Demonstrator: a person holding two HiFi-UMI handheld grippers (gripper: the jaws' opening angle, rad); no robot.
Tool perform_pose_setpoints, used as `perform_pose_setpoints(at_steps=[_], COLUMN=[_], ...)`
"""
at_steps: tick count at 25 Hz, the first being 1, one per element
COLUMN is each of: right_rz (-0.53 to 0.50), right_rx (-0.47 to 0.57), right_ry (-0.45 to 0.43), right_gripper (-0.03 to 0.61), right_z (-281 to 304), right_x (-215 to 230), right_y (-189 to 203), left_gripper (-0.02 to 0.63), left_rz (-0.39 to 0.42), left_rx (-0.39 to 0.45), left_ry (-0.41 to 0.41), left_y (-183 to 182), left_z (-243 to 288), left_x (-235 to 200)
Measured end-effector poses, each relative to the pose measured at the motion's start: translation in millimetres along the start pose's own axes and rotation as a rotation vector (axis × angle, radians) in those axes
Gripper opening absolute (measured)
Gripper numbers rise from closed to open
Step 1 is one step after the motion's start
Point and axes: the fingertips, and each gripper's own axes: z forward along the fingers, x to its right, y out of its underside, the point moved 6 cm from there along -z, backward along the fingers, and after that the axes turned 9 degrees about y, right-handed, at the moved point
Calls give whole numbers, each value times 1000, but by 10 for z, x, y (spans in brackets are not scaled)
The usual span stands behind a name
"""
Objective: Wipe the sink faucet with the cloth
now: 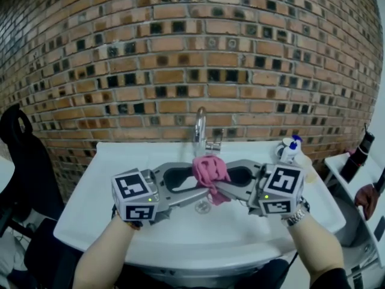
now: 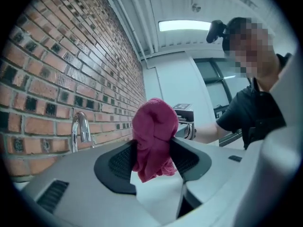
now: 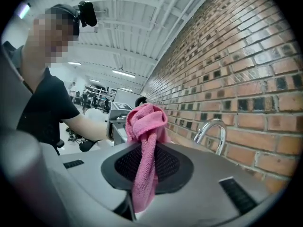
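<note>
A pink cloth (image 1: pixel 210 170) hangs bunched over the white sink (image 1: pixel 120 155), just in front of the curved chrome faucet (image 1: pixel 200 125). Both grippers point level and meet at it from either side. My right gripper (image 1: pixel 224 183) is shut on the cloth (image 3: pixel 144 126), pinching a strip that hangs below its jaws. My left gripper (image 1: pixel 195 183) has its jaws spread wide, with the cloth (image 2: pixel 151 136) bunched between them and a gap showing underneath. The faucet (image 2: pixel 80 129) stands to the left beyond the left jaws. The same faucet (image 3: pixel 210 131) stands to the right beyond the right jaws.
A brick wall (image 1: pixel 180 59) rises close behind the sink. A small white bottle with a blue cap (image 1: pixel 292 146) sits on the sink's right rim. The drain (image 1: pixel 203 208) lies below the cloth. A dark chair (image 1: pixel 24 155) stands at the left, and a white shelf (image 1: pixel 343 161) at the right.
</note>
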Motion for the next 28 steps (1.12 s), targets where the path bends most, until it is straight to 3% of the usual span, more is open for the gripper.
perform_pose_setpoints(at_steps=[6,10,19,28], right_rz=[17,20,-28,9], right_rx=[29,32,47,127], right_ry=[-74,-73,164,323], right_gripper=[54,58,89,97], right_z=[-7,-15,96,85], right_x=[-45,-46,52,237], right_y=[-53,-47,-62,-96], left_gripper=[162,113,89,91], left_rz=[11,24,149,190], left_rx=[9,2,-56,-52], left_ry=[49,30,-230,-464], left_y=[-38,-35,-102,-224], left_z=[-60,-85,-186,-344], left_x=[78,83,-50,-352])
